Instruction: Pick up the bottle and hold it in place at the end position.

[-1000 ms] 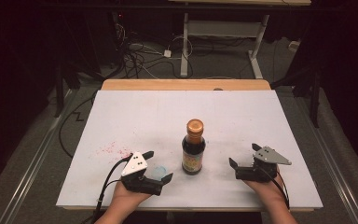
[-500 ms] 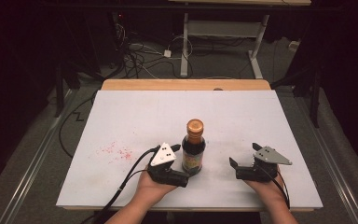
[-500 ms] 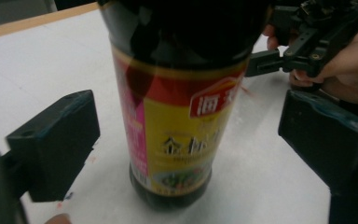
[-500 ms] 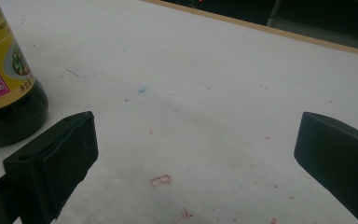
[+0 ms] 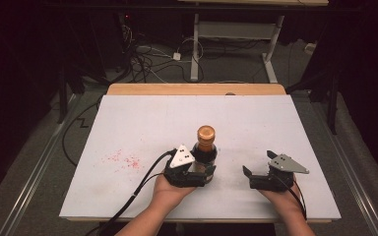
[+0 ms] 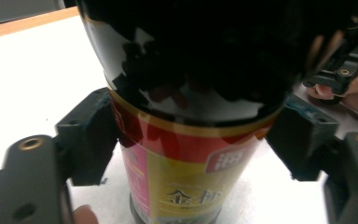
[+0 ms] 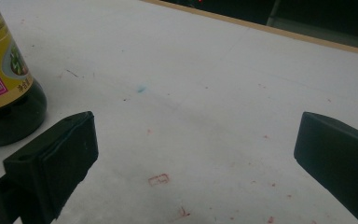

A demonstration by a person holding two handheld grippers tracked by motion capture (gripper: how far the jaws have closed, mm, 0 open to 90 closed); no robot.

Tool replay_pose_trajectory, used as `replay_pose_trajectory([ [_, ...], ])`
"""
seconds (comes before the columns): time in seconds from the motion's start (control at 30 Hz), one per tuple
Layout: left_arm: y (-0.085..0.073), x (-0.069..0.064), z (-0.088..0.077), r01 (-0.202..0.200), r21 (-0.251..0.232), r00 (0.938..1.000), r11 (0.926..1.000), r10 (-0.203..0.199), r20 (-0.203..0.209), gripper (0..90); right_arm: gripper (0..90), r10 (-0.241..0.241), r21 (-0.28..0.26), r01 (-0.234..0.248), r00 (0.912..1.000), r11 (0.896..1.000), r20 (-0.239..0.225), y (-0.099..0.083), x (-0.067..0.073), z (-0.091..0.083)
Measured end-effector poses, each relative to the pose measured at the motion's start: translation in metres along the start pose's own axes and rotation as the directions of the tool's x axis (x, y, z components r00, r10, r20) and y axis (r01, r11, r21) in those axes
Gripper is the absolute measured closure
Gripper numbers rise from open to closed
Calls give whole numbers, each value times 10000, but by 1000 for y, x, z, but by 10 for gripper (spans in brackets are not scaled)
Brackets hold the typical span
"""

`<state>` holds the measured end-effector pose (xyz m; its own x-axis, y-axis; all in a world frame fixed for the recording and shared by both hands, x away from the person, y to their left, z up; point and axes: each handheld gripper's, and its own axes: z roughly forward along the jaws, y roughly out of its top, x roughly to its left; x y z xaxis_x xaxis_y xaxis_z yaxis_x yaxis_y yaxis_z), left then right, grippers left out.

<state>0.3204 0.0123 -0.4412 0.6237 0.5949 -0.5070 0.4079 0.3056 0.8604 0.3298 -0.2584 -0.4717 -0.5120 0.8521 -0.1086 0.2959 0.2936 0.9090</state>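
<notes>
- The left tool (image 5: 203,173) has just been closing its jaws, and the dark sauce bottle (image 5: 205,150) stands between them; in the left gripper view the two black pads (image 6: 91,135) sit against the bottle's (image 6: 191,116) sides at the upper edge of its label, one at 9 o'clock and one at 3 o'clock, so the tool is grasping the bottle low on its body.
- The bottle stands upright on the white bench (image 5: 142,118), a little toward the person's edge from the middle of the top, its copper-coloured cap (image 5: 205,132) pointing up.
- The left hand (image 5: 170,189) comes in from 6 o'clock of the bottle, with the tool's grey plate (image 5: 182,156) just at the bottle's 9 o'clock.
- The right tool (image 5: 257,177) rests at about 3 o'clock of the bottle, apart from it, jaws released and spread wide with nothing between them.
- In the right gripper view its pads (image 7: 58,158) stand far apart over bare bench (image 7: 205,93), and the bottle's base (image 7: 9,93) shows at 10 o'clock, clear of them.
- Faint red specks (image 5: 123,160) mark the bench at 9 o'clock of the left tool.
</notes>
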Motion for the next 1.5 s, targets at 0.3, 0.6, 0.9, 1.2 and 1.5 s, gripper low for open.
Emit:
replay_pose_trajectory([
  [0.3,1,0,-1,-392,224,9992,9990,390,70,287,3,29,-94,-28,10000,10000,48,1,-1,-1],
  [0.6,11,5,-3,-378,200,9990,9991,373,229,289,3,119,-167,-118,9999,9998,82,0,-4,-3],
  [0.9,39,18,1,-283,-53,9993,9996,285,258,287,3,125,-249,-122,9999,9996,89,2,-4,-4],
  [1.2,61,45,18,-415,-156,9988,9990,411,-255,287,3,125,-236,-123,9999,9996,92,2,-5,-4],
  [1.5,68,70,40,-244,-173,9981,9996,233,-574,287,3,163,-257,-161,9998,9995,72,1,-6,-5],
])
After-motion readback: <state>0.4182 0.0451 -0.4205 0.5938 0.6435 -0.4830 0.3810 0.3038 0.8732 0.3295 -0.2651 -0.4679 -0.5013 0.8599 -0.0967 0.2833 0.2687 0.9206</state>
